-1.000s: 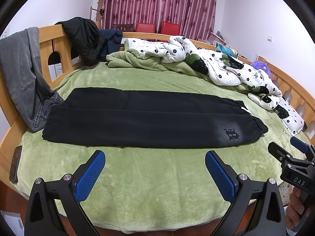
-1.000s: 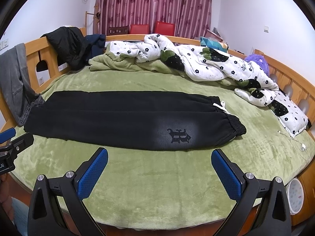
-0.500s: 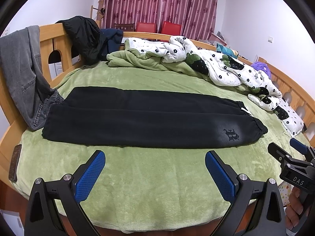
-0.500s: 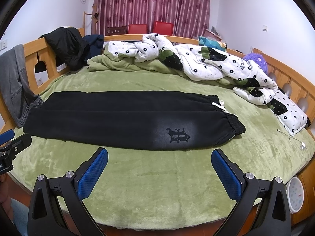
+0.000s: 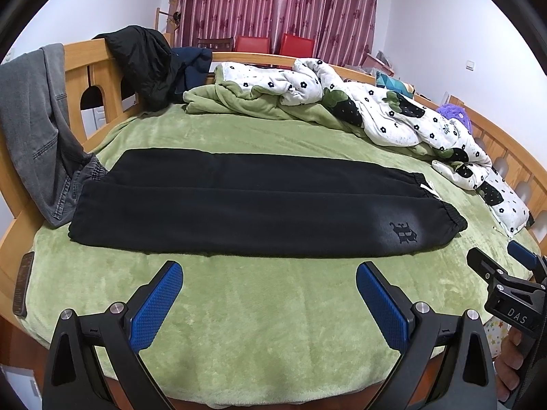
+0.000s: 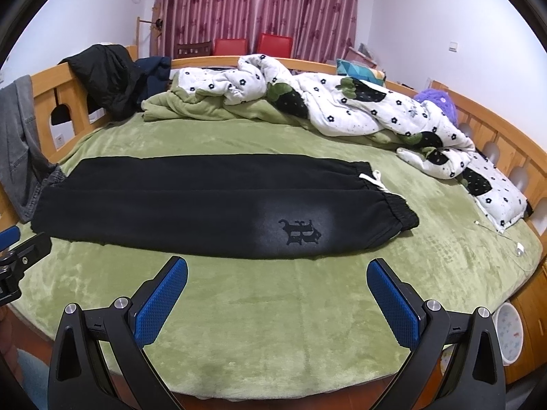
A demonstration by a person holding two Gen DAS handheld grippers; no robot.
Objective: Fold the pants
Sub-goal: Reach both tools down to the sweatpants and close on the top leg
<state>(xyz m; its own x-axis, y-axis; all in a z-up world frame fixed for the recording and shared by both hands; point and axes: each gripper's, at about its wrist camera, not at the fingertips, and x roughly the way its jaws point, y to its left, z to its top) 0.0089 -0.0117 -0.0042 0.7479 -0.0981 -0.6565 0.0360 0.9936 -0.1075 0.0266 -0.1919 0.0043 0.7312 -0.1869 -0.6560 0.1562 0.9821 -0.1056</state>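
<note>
Black pants (image 5: 253,208) lie flat across the green bed, folded lengthwise leg on leg, waistband with a white drawstring to the right, leg ends to the left. A printed emblem (image 6: 301,232) sits near the waistband. They also show in the right wrist view (image 6: 191,205). My left gripper (image 5: 268,294) is open and empty above the bed's near edge, short of the pants' middle. My right gripper (image 6: 277,294) is open and empty, short of the emblem end. The right gripper also shows at the right edge of the left wrist view (image 5: 506,273).
A rumpled white flowered quilt (image 6: 342,106) and green blanket (image 5: 246,106) lie at the back. Grey jeans (image 5: 37,130) and a black jacket (image 5: 143,65) hang on the wooden bed frame (image 5: 92,68). A phone (image 5: 22,283) lies at the left edge, a white cable (image 6: 506,235) at the right.
Both grippers have barely shifted; the view has moved slightly. The pants have not moved.
</note>
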